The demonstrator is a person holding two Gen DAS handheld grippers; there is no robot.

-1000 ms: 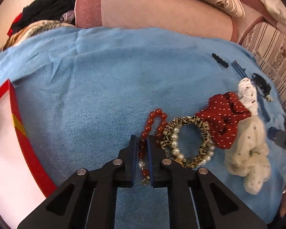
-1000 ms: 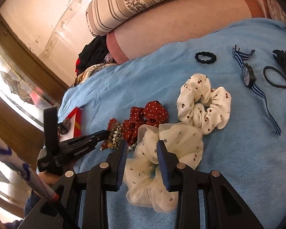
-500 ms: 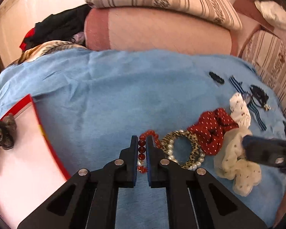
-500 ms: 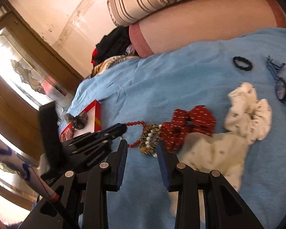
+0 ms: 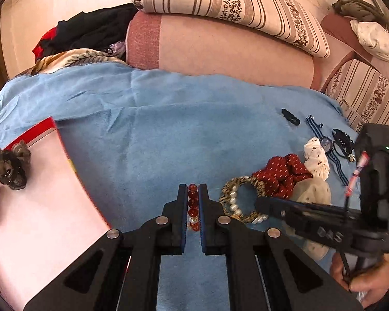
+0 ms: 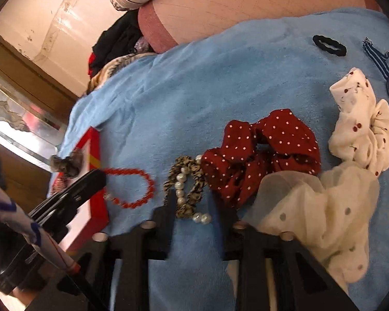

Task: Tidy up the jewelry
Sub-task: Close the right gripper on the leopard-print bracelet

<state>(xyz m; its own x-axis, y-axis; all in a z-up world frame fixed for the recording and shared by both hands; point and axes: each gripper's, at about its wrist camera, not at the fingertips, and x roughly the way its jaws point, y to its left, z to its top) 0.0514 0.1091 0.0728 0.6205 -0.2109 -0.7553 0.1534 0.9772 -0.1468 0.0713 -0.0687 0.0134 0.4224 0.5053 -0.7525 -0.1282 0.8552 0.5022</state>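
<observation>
My left gripper (image 5: 193, 189) is shut on a red bead bracelet (image 5: 192, 202), whose loop (image 6: 132, 189) hangs from its tip just above the blue cloth (image 5: 168, 129). To its right lies a leopard-print scrunchie with pearls (image 6: 186, 194). My right gripper (image 6: 198, 202) straddles that scrunchie. Its jaws are closing, still apart and blurred, with the scrunchie between them. From the left wrist view the right gripper (image 5: 259, 202) reaches in over the scrunchie (image 5: 236, 197). A red box (image 5: 70, 160) with a white inside sits at the left.
Right of the leopard scrunchie lie a red dotted scrunchie (image 6: 262, 150), a sheer cream one (image 6: 311, 212) and a white cherry-print one (image 6: 363, 129). Farther off lie a black hair tie (image 6: 329, 46) and a striped watch (image 6: 386, 72). A grey bow clip (image 5: 10, 165) rests in the box. Cushions border the far side.
My left gripper has risen with the red bracelet, lifting it off the cloth. My right gripper slid left from the cream scrunchie to the leopard one.
</observation>
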